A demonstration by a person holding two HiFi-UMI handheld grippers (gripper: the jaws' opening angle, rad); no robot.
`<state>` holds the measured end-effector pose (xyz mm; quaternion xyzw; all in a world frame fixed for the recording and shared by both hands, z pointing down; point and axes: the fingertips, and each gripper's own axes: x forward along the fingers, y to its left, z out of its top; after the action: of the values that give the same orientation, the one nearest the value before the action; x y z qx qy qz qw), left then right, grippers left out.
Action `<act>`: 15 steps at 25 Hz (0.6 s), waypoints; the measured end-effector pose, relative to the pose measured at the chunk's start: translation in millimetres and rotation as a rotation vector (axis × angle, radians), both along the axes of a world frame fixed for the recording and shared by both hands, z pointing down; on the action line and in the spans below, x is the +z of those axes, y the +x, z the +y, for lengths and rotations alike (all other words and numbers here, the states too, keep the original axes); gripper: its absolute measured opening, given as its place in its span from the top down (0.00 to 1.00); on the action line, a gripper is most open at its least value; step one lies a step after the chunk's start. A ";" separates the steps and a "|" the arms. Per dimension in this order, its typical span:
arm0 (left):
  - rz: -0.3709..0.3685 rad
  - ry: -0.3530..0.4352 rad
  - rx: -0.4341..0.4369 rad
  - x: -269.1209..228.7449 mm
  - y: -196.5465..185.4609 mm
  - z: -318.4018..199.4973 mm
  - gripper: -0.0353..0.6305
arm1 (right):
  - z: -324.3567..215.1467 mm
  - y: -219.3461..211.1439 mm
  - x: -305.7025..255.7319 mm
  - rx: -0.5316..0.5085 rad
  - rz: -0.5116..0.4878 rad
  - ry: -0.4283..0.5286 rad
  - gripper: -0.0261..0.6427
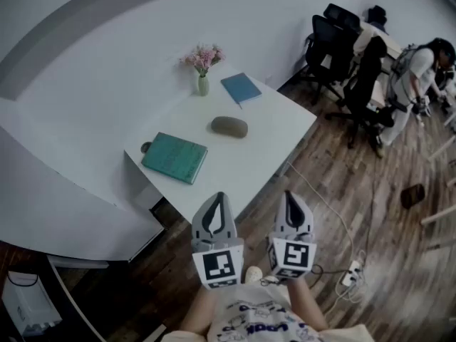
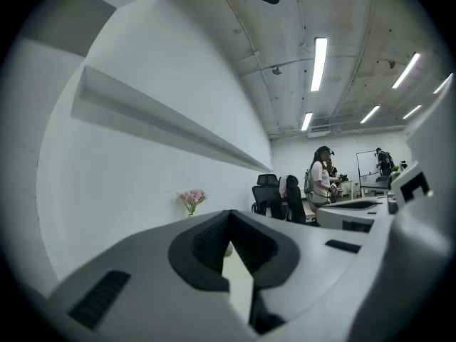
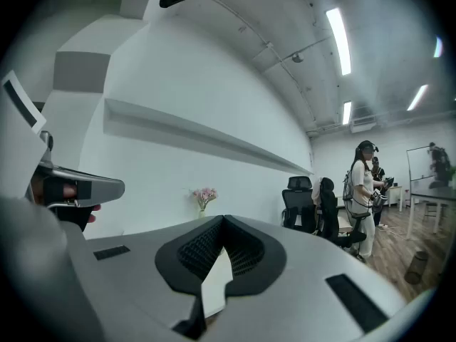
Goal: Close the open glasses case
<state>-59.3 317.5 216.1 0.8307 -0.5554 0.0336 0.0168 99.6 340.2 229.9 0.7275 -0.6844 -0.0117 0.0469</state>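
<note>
Looking down in the head view, I hold both tools level over the wooden floor [image 1: 356, 191], just short of the near corner of a white table [image 1: 285, 130]. My left gripper [image 1: 219, 199] and my right gripper [image 1: 291, 197] sit side by side, each with its fingers pressed together and nothing between them. The glasses case [image 1: 229, 127] is a dark, rounded oval lying near the middle of the table, well apart from both grippers; whether its lid is up cannot be made out at this size. A teal book [image 1: 174, 157] lies to the left of the case. A blue notebook [image 1: 241, 87] lies beyond it, beside a small vase [image 1: 203, 85] of pink flowers [image 1: 204, 57] at the wall. Black office chairs [image 1: 331, 45] and a person [image 1: 417, 73] occupy the upper right, and a power strip [image 1: 352, 271] lies on the floor by my right side. In the left gripper view, the two fingers meet in a closed point and grip nothing. The flowers [image 2: 192, 198] show above them against the white wall, with the chairs [image 2: 274, 194] and the person [image 2: 320, 173] farther right. In the right gripper view, the fingers are likewise shut and empty, with the flowers [image 3: 204, 195], the chairs [image 3: 313, 205] and the person [image 3: 363, 191] beyond them.
</note>
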 end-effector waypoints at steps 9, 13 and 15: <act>0.007 -0.010 -0.005 4.9 2.1 -13.0 0.95 | -10.1 7.2 21.8 0.022 -0.028 -0.069 0.96; 0.003 -0.027 -0.006 10.0 -2.7 -25.0 0.95 | -20.2 5.5 24.5 0.022 -0.041 -0.068 0.96; 0.006 -0.030 -0.005 12.2 -4.0 -32.8 0.95 | -26.5 7.9 26.7 0.035 -0.040 -0.079 0.96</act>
<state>-63.3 284.7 228.3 0.8290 -0.5570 0.0395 0.0311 107.5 313.7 256.6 0.7370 -0.6723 0.0308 0.0620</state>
